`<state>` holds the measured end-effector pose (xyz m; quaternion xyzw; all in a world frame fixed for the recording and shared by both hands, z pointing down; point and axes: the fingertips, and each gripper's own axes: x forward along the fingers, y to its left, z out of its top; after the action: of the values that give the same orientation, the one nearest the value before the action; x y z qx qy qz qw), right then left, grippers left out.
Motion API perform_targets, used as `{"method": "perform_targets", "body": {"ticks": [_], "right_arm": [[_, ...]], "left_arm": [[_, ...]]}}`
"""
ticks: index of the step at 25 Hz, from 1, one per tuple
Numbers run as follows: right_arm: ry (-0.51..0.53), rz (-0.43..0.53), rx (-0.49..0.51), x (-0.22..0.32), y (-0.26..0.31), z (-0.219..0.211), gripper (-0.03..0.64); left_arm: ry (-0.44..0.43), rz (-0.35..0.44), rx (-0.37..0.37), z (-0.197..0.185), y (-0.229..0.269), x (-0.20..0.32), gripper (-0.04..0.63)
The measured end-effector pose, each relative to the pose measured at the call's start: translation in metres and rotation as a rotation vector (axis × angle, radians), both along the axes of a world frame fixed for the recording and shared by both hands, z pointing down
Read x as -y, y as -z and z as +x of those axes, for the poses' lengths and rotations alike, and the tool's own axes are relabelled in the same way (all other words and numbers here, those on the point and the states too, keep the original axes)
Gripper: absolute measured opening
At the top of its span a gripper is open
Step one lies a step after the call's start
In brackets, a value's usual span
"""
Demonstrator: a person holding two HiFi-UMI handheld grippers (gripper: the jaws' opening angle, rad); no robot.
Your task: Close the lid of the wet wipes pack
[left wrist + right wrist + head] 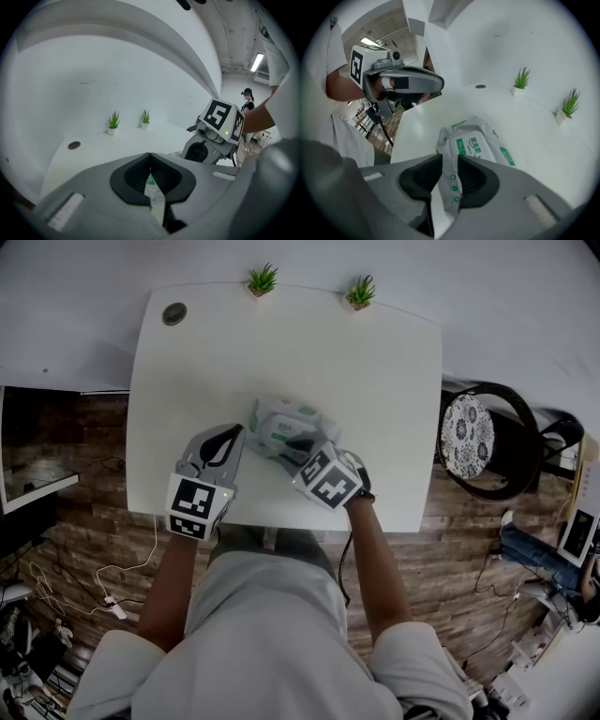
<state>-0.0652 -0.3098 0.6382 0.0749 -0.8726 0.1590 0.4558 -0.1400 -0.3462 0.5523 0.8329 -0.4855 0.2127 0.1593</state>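
The wet wipes pack (279, 422) is white with green print and lies flat near the front of the white table (375, 371). In the right gripper view its lid (480, 143) looks flat against the pack. My left gripper (237, 433) sits at the pack's left end, jaws shut with a sliver of the pack's film (150, 181) pinched between them. At the pack's near right end, my right gripper (299, 442) has its jaws nearly together, and the pack's end seam (452, 185) runs between the pads.
Two small potted plants (262, 280) (360, 292) stand at the table's far edge. A round cable grommet (174, 313) is at the far left corner. A black chair with a patterned cushion (469, 432) stands to the right of the table.
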Motion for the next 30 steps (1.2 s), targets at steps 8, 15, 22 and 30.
{"method": "perform_targets", "body": {"ticks": [8,15,22,30], "right_arm": [[-0.109,-0.012,0.051,0.000,0.001,-0.001,0.109],[-0.179,0.024,0.120,0.000,0.015,0.001,0.109],[-0.320,0.138,0.196,0.012,0.055,0.016,0.089],[-0.459,0.285,0.275,0.022,0.108,0.039,0.054]], "left_arm": [[-0.003,0.012,-0.001,0.001,0.007,-0.003,0.008],[-0.005,0.034,0.000,0.000,0.018,-0.007,0.008],[-0.018,0.078,-0.011,0.004,0.037,-0.007,0.008],[-0.031,0.155,-0.018,0.004,0.071,-0.004,0.008]]}}
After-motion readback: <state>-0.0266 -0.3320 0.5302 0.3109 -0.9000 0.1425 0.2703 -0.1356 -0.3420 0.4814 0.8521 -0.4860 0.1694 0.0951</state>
